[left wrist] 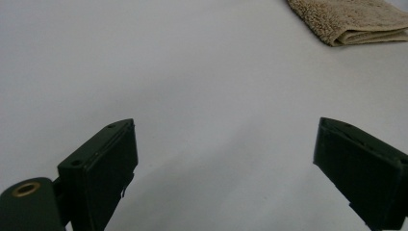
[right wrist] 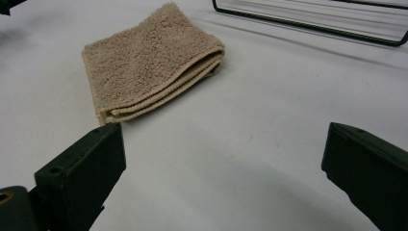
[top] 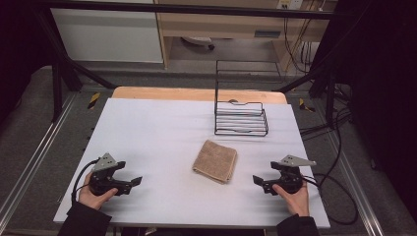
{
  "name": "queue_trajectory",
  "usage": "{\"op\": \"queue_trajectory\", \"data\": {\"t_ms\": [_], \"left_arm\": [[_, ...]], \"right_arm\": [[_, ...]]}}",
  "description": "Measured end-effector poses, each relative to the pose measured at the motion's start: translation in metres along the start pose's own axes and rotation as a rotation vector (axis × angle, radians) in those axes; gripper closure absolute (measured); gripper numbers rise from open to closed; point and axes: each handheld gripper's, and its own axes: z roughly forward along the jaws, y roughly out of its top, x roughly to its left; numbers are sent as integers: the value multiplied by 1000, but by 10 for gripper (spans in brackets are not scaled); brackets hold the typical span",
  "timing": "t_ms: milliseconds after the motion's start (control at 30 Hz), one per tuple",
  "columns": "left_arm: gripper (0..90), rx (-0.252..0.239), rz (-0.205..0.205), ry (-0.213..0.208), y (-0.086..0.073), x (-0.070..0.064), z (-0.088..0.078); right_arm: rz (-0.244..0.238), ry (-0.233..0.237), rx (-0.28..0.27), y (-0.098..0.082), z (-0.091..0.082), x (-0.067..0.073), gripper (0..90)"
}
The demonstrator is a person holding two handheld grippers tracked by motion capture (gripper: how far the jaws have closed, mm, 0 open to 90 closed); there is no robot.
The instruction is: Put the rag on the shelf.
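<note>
This is looking like a lab or test room set up for recording. A white-covered table (top: 162, 132) is sitting inside a black metal frame (top: 187, 9), with aluminium rails (top: 29, 157) running along a grey carpeted floor (top: 29, 98). Loose cables (top: 339, 196) are trailing beside the table, and yellow-black hazard tape (top: 93, 100) is marking its far corners.

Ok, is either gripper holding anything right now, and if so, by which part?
Nothing is held. The left gripper and the right gripper both stand open over bare table, and the folded beige towel lies untouched between them, in front of the wire rack.
</note>
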Motion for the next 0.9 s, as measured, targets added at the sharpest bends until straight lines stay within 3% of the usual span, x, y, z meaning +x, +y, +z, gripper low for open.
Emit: {"op": "queue_trajectory", "data": {"t_ms": [433, 667, 900], "left_arm": [[83, -1, -5, -1, 0, 0, 0], [86, -4, -5, 6, 0, 0, -1], [88, -2, 1, 12, 0, -1, -1]], "right_arm": [[-29, 10, 3, 9, 14, 21, 45], [-56, -7, 22, 14, 26, 35, 72], [-83, 11, 44, 19, 37, 51, 159]]}}
